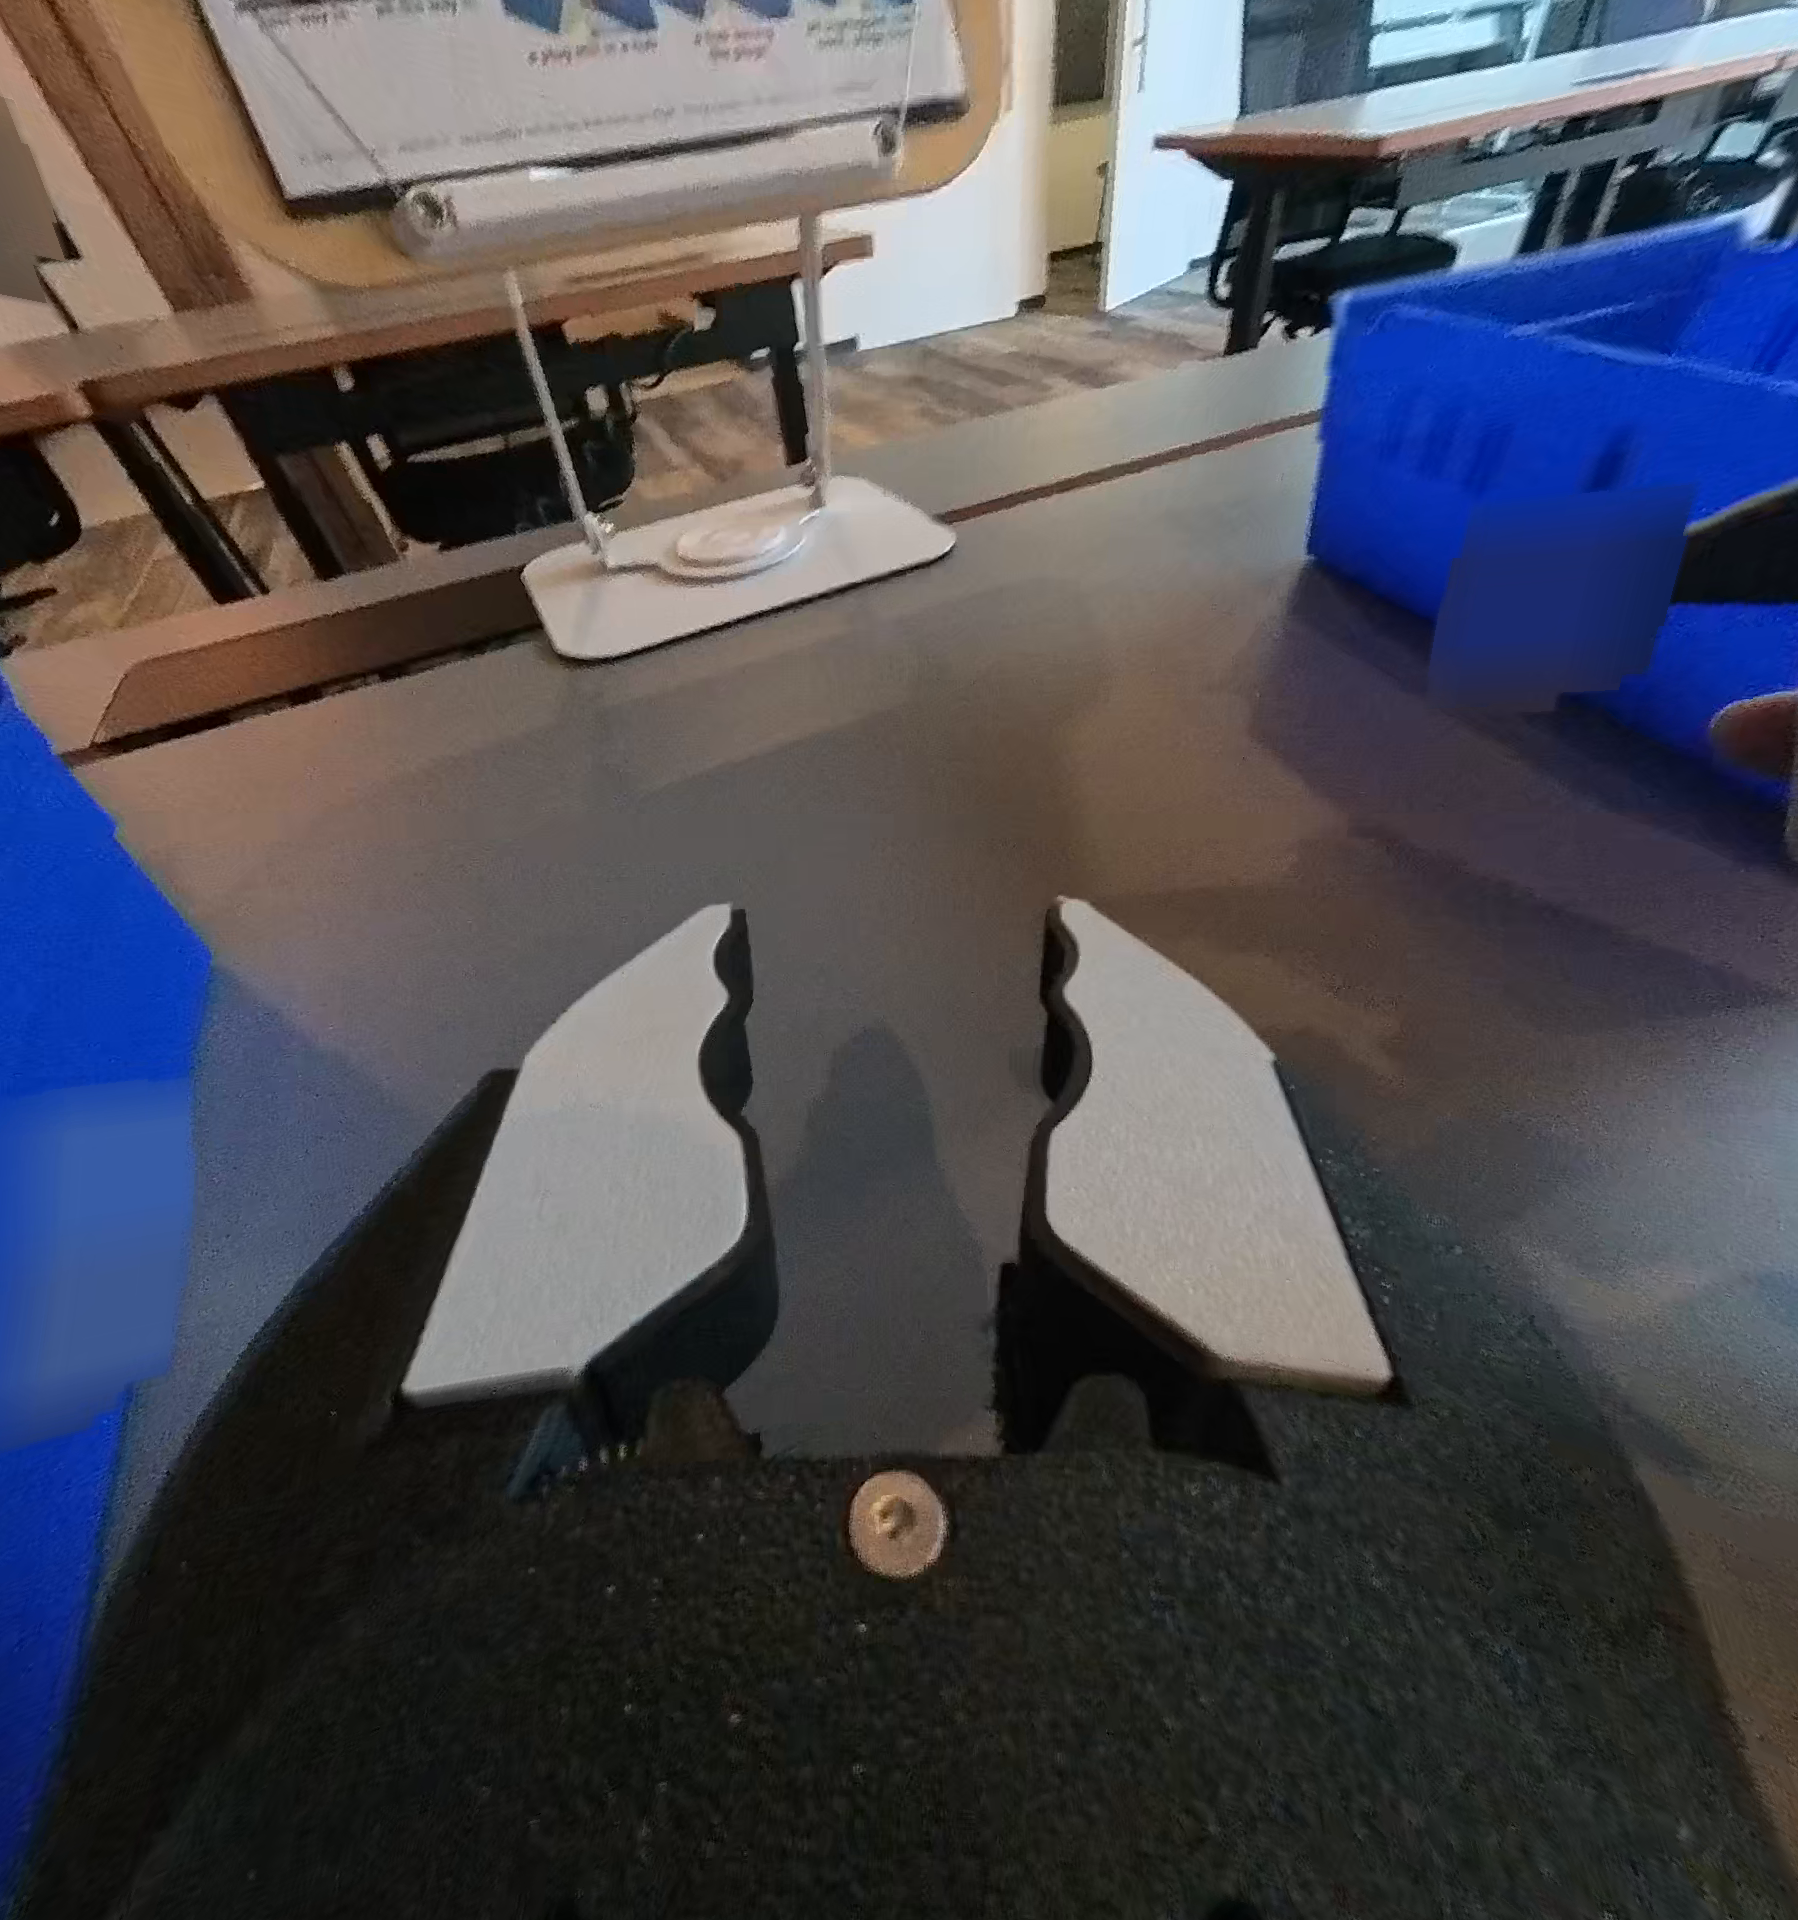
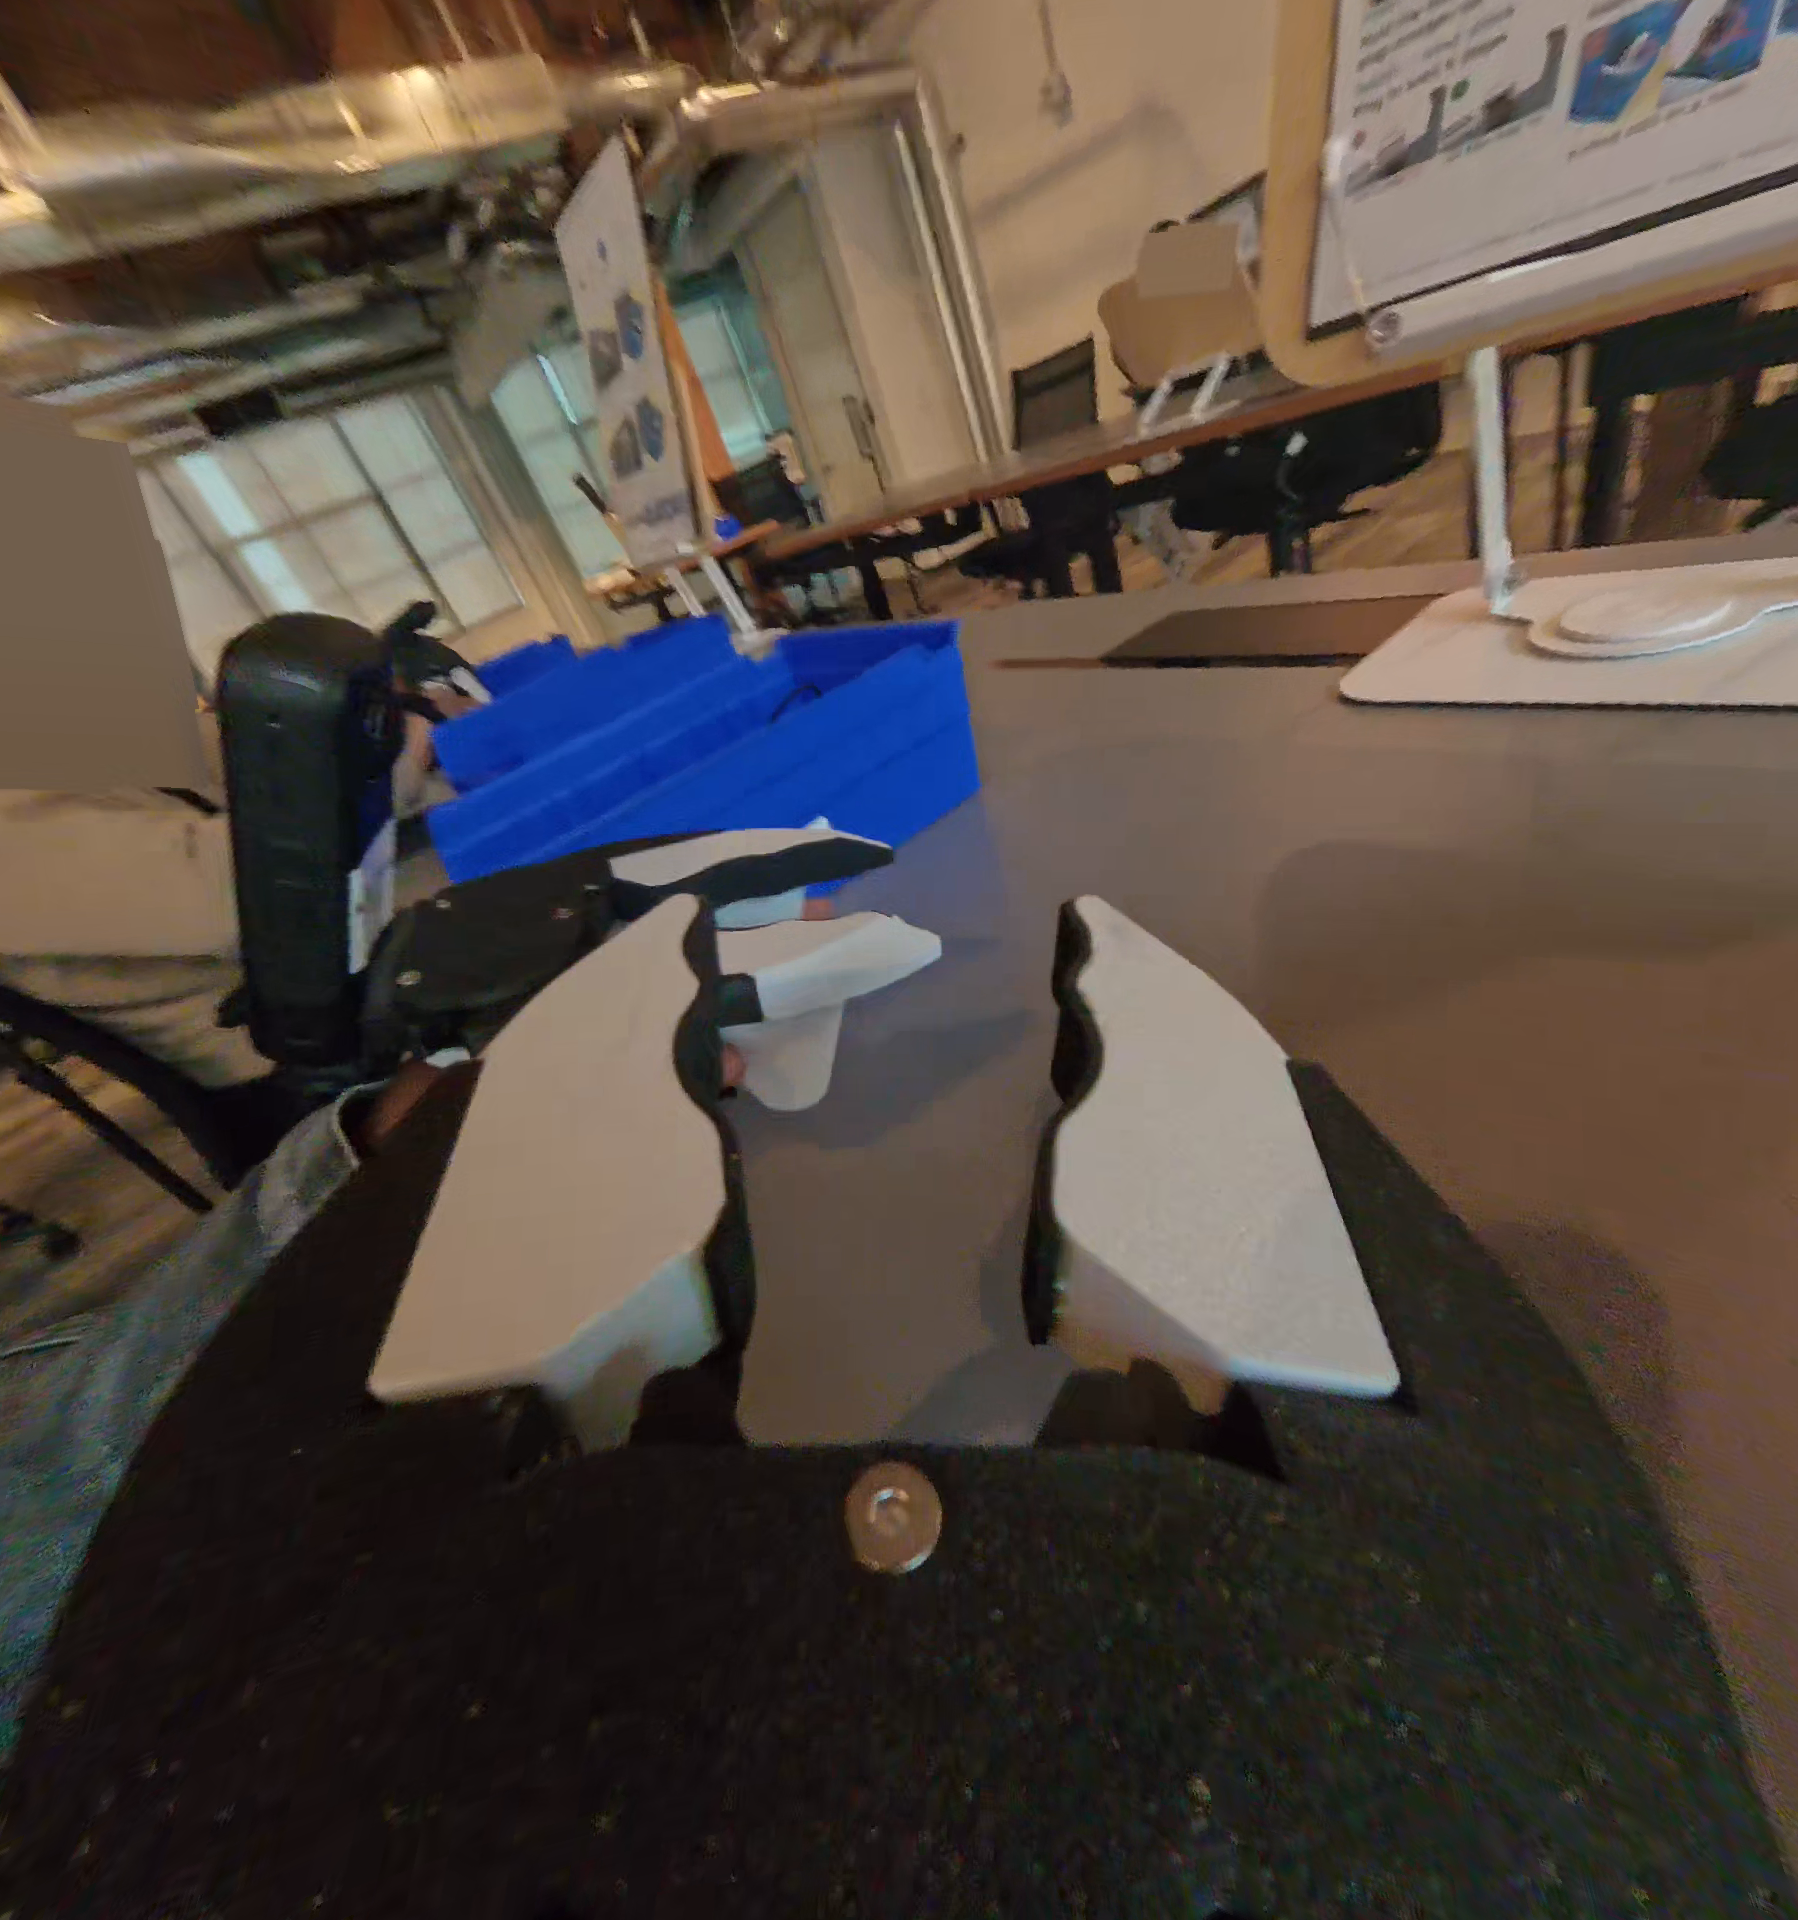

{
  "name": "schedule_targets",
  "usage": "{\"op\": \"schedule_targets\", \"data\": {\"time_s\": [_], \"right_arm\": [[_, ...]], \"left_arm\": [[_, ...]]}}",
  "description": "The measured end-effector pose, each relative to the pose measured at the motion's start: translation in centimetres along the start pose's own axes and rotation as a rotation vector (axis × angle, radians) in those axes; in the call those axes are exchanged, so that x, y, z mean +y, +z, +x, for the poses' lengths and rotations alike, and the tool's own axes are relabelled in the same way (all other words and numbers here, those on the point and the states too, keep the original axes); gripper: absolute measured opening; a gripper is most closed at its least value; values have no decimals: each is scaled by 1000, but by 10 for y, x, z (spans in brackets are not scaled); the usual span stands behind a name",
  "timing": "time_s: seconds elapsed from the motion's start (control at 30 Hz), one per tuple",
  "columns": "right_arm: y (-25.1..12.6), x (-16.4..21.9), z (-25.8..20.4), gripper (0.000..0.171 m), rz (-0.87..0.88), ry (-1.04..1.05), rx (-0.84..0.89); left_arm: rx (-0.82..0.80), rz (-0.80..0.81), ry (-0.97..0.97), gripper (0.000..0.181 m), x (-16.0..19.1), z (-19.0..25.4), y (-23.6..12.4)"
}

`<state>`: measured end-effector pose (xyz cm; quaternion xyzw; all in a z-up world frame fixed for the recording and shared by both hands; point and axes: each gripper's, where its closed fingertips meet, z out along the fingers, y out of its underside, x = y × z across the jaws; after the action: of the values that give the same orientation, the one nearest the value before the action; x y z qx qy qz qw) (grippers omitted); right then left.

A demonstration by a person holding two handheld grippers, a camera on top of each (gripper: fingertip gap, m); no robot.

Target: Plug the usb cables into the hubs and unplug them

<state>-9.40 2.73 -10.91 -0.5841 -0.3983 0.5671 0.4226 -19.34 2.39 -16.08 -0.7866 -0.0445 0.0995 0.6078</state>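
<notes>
The left gripper (image 1: 893,940) hovers low over the dark table (image 1: 978,727), its grey fingers (image 1: 604,1153) spread with nothing between them. The right gripper (image 2: 879,935) is likewise parted and empty, angled across the same table toward its partner, which suggests both are poised between grasps rather than working. No USB cable or hub can be made out in either view; a thin dark line inside the blue bin (image 2: 708,727) on the left may be a cable, though that is a guess. A second blue bin (image 1: 1601,416) sits to the right, probably kept within reach as storage. An instruction board on a white stand (image 1: 739,571) faces the person; its printing is not repeated here, and no brand marks are legible.
</notes>
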Motion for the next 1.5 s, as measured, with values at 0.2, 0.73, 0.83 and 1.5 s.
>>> {"op": "schedule_targets", "data": {"time_s": [0.2, 0.73, 0.83, 1.5], "right_arm": [[-5, -4, 4, 50, 49, 132, -52], [3, -4, 9, 58, 33, -157, 210], [3, -4, 8, 48, 42, -174, 249], [-50, -25, 17, 46, 46, -182, 207]], "left_arm": [[277, 268, -52, 59, -52, 54, -24], [1011, 664, -356, 90, -120, 149, -124], [1043, 675, -350, 89, -119, 156, -129], [718, 594, -19, 53, -125, 90, -143]]}}
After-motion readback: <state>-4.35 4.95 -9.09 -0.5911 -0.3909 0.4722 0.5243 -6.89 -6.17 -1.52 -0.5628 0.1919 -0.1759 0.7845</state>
